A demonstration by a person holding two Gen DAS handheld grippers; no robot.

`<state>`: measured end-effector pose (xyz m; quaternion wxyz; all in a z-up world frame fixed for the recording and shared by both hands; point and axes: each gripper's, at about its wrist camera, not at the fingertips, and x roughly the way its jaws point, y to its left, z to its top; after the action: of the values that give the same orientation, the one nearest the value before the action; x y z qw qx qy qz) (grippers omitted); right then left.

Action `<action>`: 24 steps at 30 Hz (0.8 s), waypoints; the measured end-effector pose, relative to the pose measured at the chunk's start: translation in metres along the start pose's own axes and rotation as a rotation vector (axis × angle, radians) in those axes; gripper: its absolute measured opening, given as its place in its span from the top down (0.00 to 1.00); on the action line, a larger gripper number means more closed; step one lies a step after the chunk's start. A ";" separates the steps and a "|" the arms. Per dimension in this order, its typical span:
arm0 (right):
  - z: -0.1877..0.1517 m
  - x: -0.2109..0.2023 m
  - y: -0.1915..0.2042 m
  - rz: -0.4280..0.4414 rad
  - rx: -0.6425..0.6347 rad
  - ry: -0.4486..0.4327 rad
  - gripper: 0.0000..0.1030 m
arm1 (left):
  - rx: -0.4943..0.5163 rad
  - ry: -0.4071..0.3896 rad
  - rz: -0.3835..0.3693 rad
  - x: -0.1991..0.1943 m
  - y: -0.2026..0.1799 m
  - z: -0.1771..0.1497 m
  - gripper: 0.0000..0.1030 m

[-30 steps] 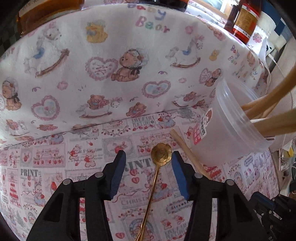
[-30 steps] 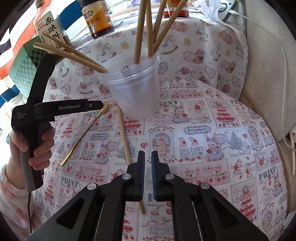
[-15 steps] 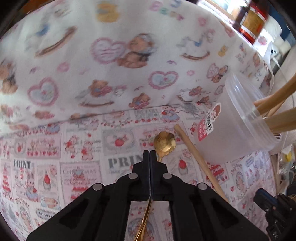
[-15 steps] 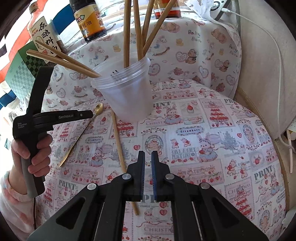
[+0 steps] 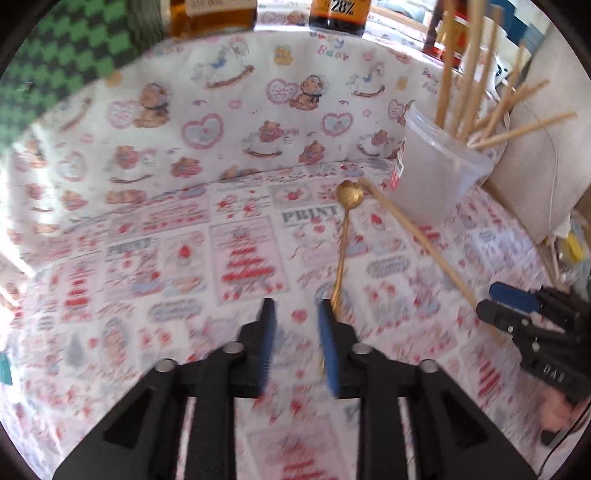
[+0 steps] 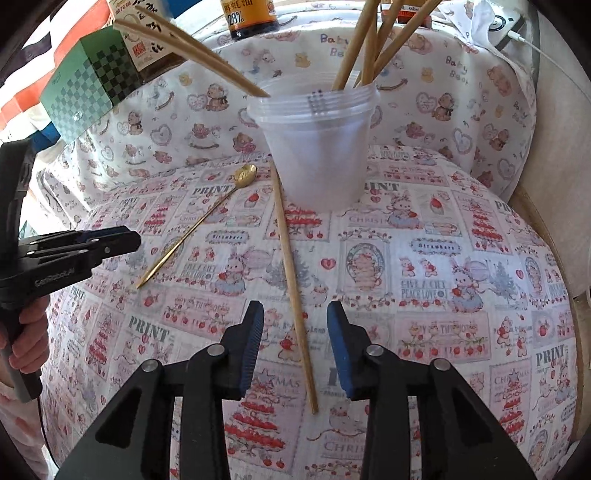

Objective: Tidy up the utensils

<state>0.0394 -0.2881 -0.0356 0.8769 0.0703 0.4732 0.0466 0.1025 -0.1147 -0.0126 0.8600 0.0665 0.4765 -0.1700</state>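
A: Start at the far left of the right wrist view. What's there?

B: A person's hand [image 6: 26, 339] on a black handle, holding the left hand-held gripper [image 6: 125, 240]. Its jaws have just been opening and stand a little apart with nothing between them. In its own view the left hand-held gripper [image 5: 295, 317] hangs over the printed cloth [image 5: 147, 258], and the picture is blurred.

A: And the spoon?

B: The gold spoon [image 6: 195, 225] lies flat on the cloth-covered counter, bowl toward the cup, handle tip pointing back at the left hand-held gripper. From the left wrist the gold spoon [image 5: 343, 236] runs just past the right-hand finger, outside the gap.

A: Next to it?

B: A single loose chopstick [image 6: 291, 284] lies on the cloth, its far end beside the base of the plastic cup [image 6: 317, 147]. Its near part lies between the fingers of the right hand-held gripper [image 6: 295, 321], whose jaws have just been opening; the pads stand clear of the stick on both sides.

A: The cup itself?

B: Upright, translucent, with several chopsticks [image 6: 354, 48] standing in it and fanning out over the rim. Behind it stand a checkered green box [image 6: 85, 85] and a dark bottle [image 6: 247, 18]
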 end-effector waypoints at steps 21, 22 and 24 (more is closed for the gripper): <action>-0.026 -0.064 -0.014 -0.088 -0.022 -0.128 0.93 | 0.042 0.024 0.000 0.021 -0.008 -0.036 0.75; -0.024 -0.071 -0.012 -0.087 -0.027 -0.143 0.93 | 0.028 0.017 0.018 0.021 -0.006 -0.035 0.81; -0.021 -0.082 -0.008 -0.085 -0.040 -0.168 0.93 | 0.027 0.005 0.026 0.021 -0.002 -0.034 0.94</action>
<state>-0.0229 -0.3065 0.0194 0.9159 0.0364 0.3997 0.0126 0.0847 -0.1123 -0.0491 0.8601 0.0848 0.4753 -0.1648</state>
